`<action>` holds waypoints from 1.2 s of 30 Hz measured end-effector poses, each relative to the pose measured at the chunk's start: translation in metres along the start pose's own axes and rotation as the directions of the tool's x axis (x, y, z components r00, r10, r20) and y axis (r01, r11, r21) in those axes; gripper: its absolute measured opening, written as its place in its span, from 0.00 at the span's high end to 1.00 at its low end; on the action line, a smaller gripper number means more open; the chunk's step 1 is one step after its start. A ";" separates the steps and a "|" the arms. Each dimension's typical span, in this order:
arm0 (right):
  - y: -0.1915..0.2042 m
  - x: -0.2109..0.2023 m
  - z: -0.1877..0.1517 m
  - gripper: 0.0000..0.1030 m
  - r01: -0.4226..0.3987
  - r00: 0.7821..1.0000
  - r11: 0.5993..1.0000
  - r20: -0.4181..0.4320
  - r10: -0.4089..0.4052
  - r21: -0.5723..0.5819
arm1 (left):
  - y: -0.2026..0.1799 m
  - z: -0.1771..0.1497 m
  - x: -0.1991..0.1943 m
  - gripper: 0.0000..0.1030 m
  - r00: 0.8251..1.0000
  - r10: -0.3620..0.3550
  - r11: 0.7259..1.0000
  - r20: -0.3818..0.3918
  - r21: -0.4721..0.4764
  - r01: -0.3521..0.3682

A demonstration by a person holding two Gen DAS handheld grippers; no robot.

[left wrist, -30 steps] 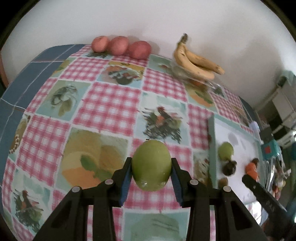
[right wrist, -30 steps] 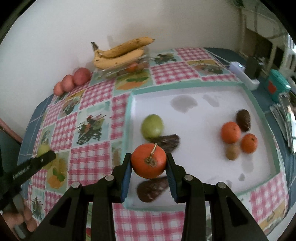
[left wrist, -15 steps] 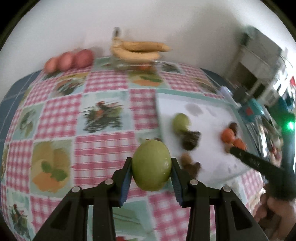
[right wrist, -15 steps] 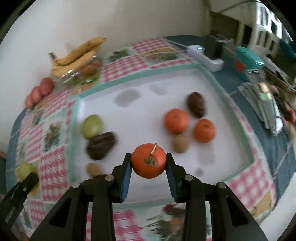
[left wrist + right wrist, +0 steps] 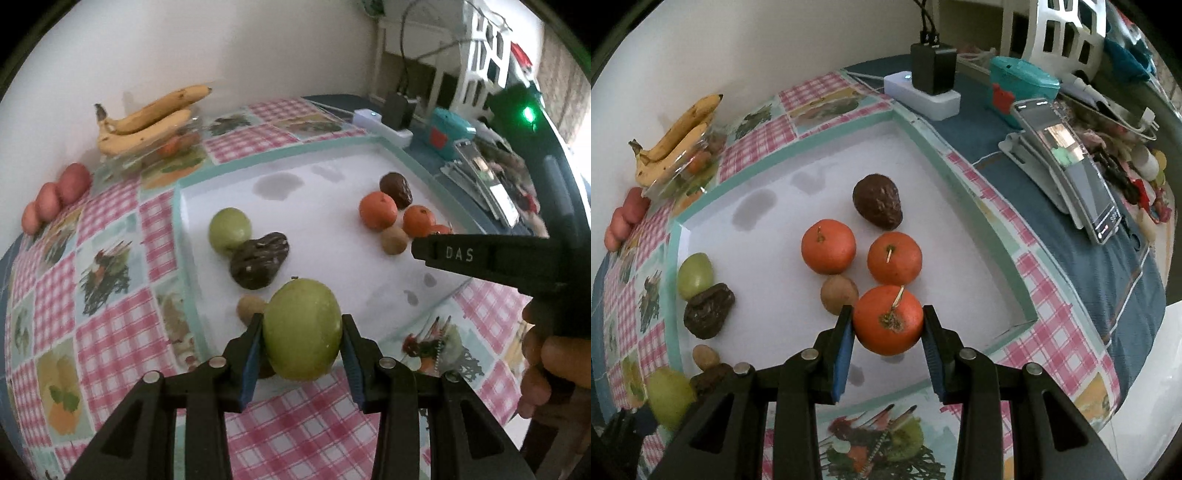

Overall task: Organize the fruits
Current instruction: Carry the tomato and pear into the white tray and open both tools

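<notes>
My left gripper [image 5: 302, 341] is shut on a green apple [image 5: 302, 328], held above the near left corner of the white tray [image 5: 332, 236]. My right gripper [image 5: 888, 325] is shut on an orange [image 5: 888, 319], held over the tray [image 5: 775, 258] just in front of two oranges [image 5: 828, 246] [image 5: 894, 257], a kiwi [image 5: 839, 293] and a dark avocado [image 5: 878, 202]. On the tray's left lie a second green apple [image 5: 229, 230], a dark avocado [image 5: 258, 260] and a kiwi [image 5: 250, 308]. The right gripper's arm [image 5: 491, 258] shows in the left wrist view.
Bananas [image 5: 147, 122] lie on a clear box at the back by the wall, with red potatoes [image 5: 55, 195] to the left. A power strip with charger [image 5: 927, 88], a teal box [image 5: 1019, 88] and a phone on a stand [image 5: 1071, 166] crowd the right side.
Both grippers moved right and forward over the tray with their fruits still held. The right gripper's orange now hangs close to the cluster of oranges.
</notes>
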State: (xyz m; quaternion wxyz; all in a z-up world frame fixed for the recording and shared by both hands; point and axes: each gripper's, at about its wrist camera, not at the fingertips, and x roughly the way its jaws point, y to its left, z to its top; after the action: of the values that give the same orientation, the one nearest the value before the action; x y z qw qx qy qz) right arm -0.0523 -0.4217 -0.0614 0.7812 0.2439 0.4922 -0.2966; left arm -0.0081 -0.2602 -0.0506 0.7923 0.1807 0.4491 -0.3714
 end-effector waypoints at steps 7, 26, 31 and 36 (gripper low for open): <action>-0.007 0.007 0.003 0.64 0.009 1.000 1.000 -0.023 -0.009 0.016 | 0.005 0.008 0.019 0.59 1.000 0.009 1.000 -0.012 -0.008 -0.009; -0.007 0.023 0.009 0.63 0.041 0.998 0.999 -0.043 -0.042 -0.008 | 0.007 0.010 0.027 0.59 0.999 0.037 0.999 -0.008 0.027 -0.037; -0.007 0.022 0.009 0.63 0.042 0.998 0.999 -0.042 -0.042 -0.008 | 0.020 0.011 0.026 0.58 0.998 0.061 0.998 -0.005 -0.011 -0.061; -0.006 0.023 0.010 0.63 0.043 0.998 0.999 -0.042 -0.044 -0.010 | 0.023 0.012 0.027 0.57 1.000 0.028 0.999 -0.008 -0.035 -0.029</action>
State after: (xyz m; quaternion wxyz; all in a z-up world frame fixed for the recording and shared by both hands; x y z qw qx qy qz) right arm -0.0429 -0.4380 -0.0791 0.7652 0.2359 0.5149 -0.3062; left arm 0.0247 -0.2635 -0.0679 0.7989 0.1744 0.4558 -0.3514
